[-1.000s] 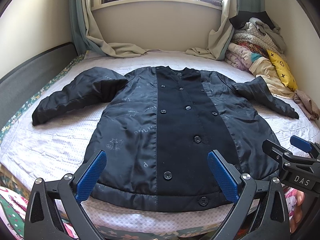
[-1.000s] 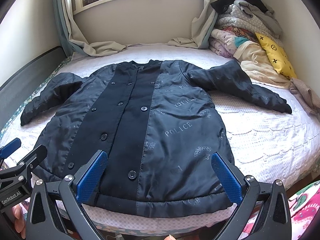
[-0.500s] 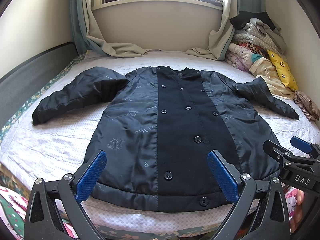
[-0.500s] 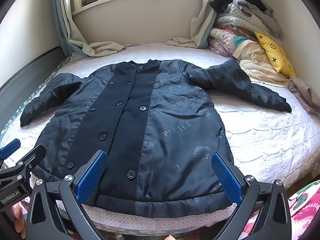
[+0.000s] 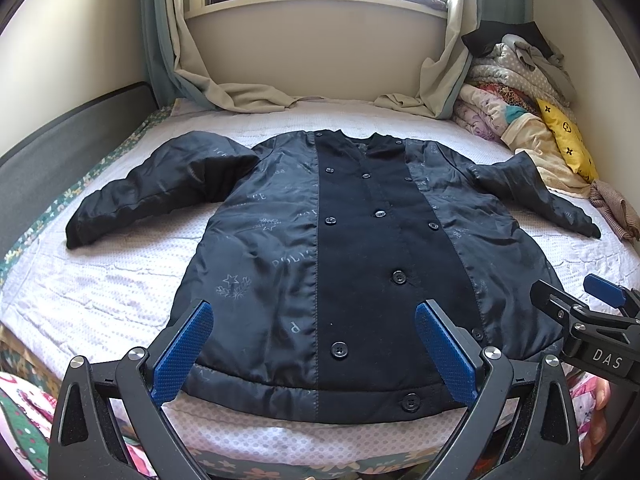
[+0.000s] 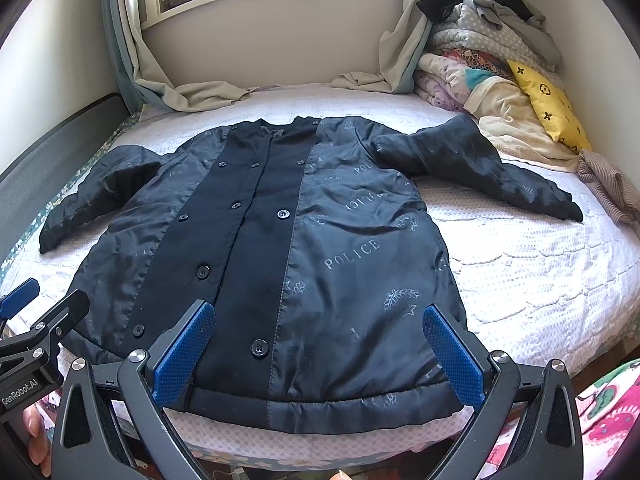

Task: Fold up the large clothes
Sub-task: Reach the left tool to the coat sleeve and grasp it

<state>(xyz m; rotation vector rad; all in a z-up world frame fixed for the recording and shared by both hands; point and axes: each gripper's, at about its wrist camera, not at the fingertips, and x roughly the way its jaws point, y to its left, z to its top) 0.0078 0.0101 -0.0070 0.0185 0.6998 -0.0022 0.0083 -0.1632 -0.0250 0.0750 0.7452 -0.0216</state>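
Note:
A large black padded coat [image 5: 352, 248] lies flat and face up on the bed, buttoned, both sleeves spread out to the sides. It also shows in the right wrist view [image 6: 288, 264], with "POLICE" printed on it. My left gripper [image 5: 314, 350] is open and empty, hovering just before the coat's hem on its left half. My right gripper [image 6: 318, 354] is open and empty, before the hem on the right half. Each gripper shows at the edge of the other's view.
The bed has a white quilted cover [image 5: 100, 280]. A pile of folded bedding and a yellow cushion [image 5: 568, 148] sits at the back right. Curtains [image 5: 240, 96] drape onto the bed at the back. A dark bed rail [image 5: 60, 136] runs along the left.
Both grippers have stayed almost still, drifting only slightly. The coat has not moved.

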